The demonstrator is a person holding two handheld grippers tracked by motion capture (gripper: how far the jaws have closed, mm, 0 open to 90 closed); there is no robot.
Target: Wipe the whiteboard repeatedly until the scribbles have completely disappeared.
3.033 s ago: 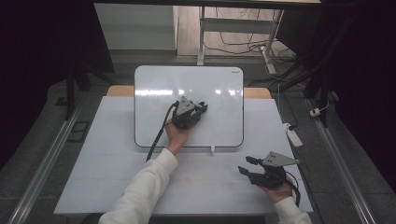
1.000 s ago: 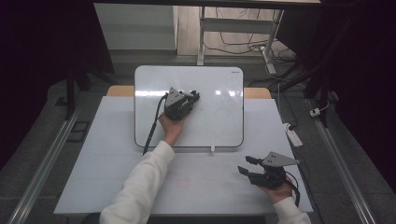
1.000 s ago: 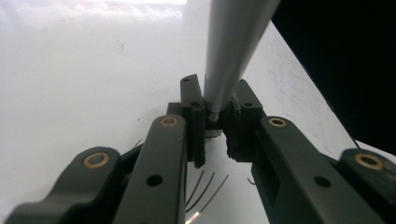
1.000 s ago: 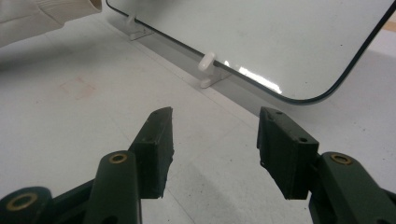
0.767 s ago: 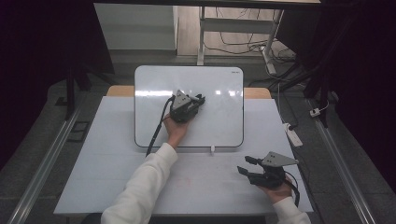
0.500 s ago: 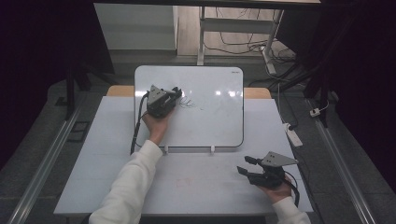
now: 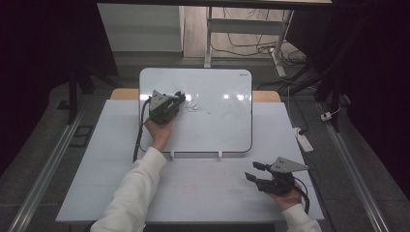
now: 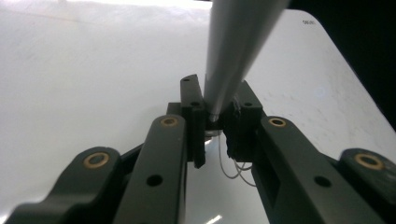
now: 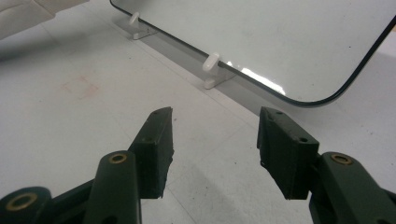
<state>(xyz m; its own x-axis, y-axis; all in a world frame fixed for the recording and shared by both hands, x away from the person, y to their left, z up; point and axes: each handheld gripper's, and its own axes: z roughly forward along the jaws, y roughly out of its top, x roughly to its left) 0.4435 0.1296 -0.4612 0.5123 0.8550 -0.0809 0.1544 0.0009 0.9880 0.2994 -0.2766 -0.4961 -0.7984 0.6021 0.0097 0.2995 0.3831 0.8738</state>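
Gripping a grey marker (image 8: 238, 51) in our left gripper (image 7: 180, 98), we press it to the whiteboard (image 7: 222, 130) beside scribbles (image 7: 196, 106); our right gripper (image 7: 255, 173) rests nearby on the table (image 7: 96, 159), jaws apart.

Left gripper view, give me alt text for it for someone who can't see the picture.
The left gripper has its two black jaws shut on a grey marker, which rises away from the jaws toward the top of the frame. Behind it lies a glossy whiteboard, with a few thin pen lines showing just below the jaws.
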